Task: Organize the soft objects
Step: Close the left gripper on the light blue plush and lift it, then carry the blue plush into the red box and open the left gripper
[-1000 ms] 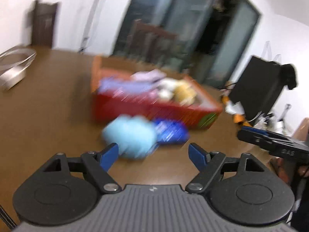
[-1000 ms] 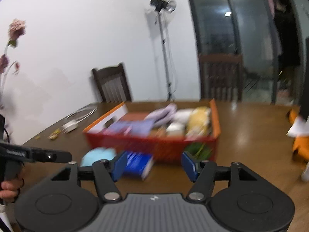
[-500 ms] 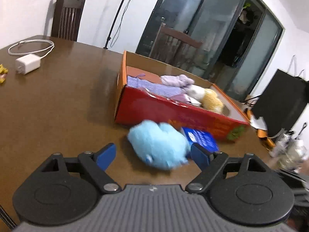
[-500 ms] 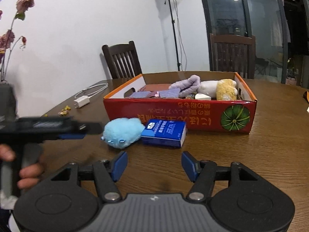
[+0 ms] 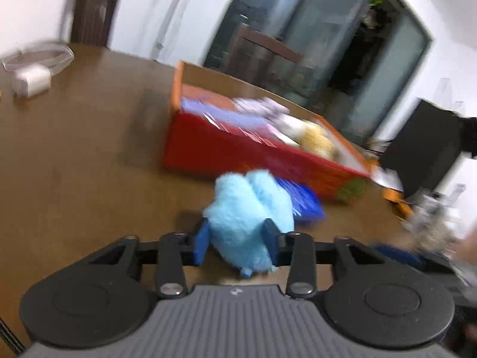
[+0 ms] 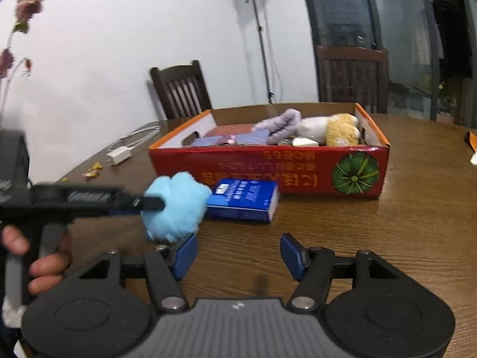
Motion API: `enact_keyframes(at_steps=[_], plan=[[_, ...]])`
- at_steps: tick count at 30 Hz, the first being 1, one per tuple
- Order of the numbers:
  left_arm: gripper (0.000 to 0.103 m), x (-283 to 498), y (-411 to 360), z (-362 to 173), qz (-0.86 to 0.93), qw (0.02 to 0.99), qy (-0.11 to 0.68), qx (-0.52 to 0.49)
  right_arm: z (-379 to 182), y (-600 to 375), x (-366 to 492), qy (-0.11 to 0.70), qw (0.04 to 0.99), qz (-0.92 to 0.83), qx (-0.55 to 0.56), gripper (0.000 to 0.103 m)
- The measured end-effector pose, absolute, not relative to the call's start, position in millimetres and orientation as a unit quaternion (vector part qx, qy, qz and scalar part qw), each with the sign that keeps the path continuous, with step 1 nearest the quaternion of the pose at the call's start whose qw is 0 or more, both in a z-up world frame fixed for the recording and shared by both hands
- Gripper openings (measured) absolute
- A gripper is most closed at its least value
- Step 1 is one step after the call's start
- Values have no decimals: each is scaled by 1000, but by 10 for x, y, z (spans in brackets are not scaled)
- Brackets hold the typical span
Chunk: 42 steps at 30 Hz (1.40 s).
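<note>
My left gripper (image 5: 237,243) is shut on a fluffy light-blue plush toy (image 5: 247,211), seen in the right wrist view (image 6: 176,205) just above the table. A red and orange cardboard box (image 6: 268,168) stands behind it and holds a purple cloth (image 6: 280,123), a white and yellow plush (image 6: 331,128) and folded fabrics. The box shows blurred in the left wrist view (image 5: 238,146). A blue packet (image 6: 244,198) lies in front of the box. My right gripper (image 6: 238,253) is open and empty, low over the table near the front.
The brown wooden table (image 6: 387,238) carries a white charger with cable (image 6: 125,149) at the far left. Dark wooden chairs (image 6: 182,89) stand behind the table. A lamp stand (image 6: 262,29) is by the wall. A black bag (image 5: 423,146) sits at the right.
My left gripper has closed its fingers on the blue plush toy and has it pinched. The right gripper has stayed open and nearly still.
</note>
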<state>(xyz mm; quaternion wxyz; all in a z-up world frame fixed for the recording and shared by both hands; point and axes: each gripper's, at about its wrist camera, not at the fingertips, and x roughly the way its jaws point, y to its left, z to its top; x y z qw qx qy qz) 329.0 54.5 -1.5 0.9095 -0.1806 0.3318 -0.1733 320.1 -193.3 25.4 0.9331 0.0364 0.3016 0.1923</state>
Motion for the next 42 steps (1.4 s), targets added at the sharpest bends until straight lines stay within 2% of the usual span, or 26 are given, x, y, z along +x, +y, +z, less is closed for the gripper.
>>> enact_keyframes(at_steps=[4, 7, 9, 10, 14, 16, 19, 20, 21, 22, 23, 25, 28, 33, 36, 39, 42], plan=[[30, 2870, 324, -93, -273, 878, 354, -172, 247, -2027, 3162, 322, 908, 256, 76, 62], [32, 2796, 181, -90, -255, 890, 354, -131, 204, -2038, 3231, 320, 903, 268, 105, 61], [37, 2824, 242, -44, -245, 893, 352, -140, 169, -2034, 3327, 323, 903, 260, 114, 61], [44, 2822, 311, 5, -237, 897, 344, -147, 149, -2032, 3370, 329, 903, 249, 117, 61], [58, 2819, 533, 161, -195, 919, 306, -155, 107, -2036, 3394, 332, 903, 242, 127, 60], [61, 2920, 555, 151, -191, 919, 304, -163, 78, -2019, 3416, 337, 896, 253, 143, 60], [57, 3107, 453, 65, -198, 907, 329, -172, -1, -1943, 3528, 347, 886, 258, 169, 55], [51, 3120, 412, 46, -199, 906, 333, -170, -29, -1919, 3570, 349, 884, 256, 176, 52], [48, 3125, 384, 19, -203, 904, 335, -171, -51, -1902, 3595, 351, 882, 257, 181, 43], [41, 3122, 370, -12, -212, 900, 336, -176, -71, -1894, 3611, 352, 878, 265, 190, 39], [39, 3103, 360, -64, -216, 898, 336, -183, -85, -1903, 3612, 356, 872, 269, 201, 36], [35, 3068, 356, -122, -224, 895, 335, -193, -68, -1913, 3562, 359, 872, 268, 199, 34], [35, 2993, 336, -171, -257, 872, 348, -231, 4, -1963, 3359, 356, 878, 260, 185, 32], [33, 2941, 152, -168, -293, 861, 345, -231, -2, -2160, 3028, 354, 884, 231, 197, 32], [21, 3022, 18, -85, -325, 851, 331, -246, 29, -2257, 3019, 349, 887, 221, 207, 27], [20, 3086, -72, 33, -334, 860, 307, -234, 177, -2343, 3044, 320, 900, 217, 199, 25], [29, 3149, -108, 82, -313, 875, 305, -207, 193, -2362, 3171, 321, 906, 209, 183, 25]])
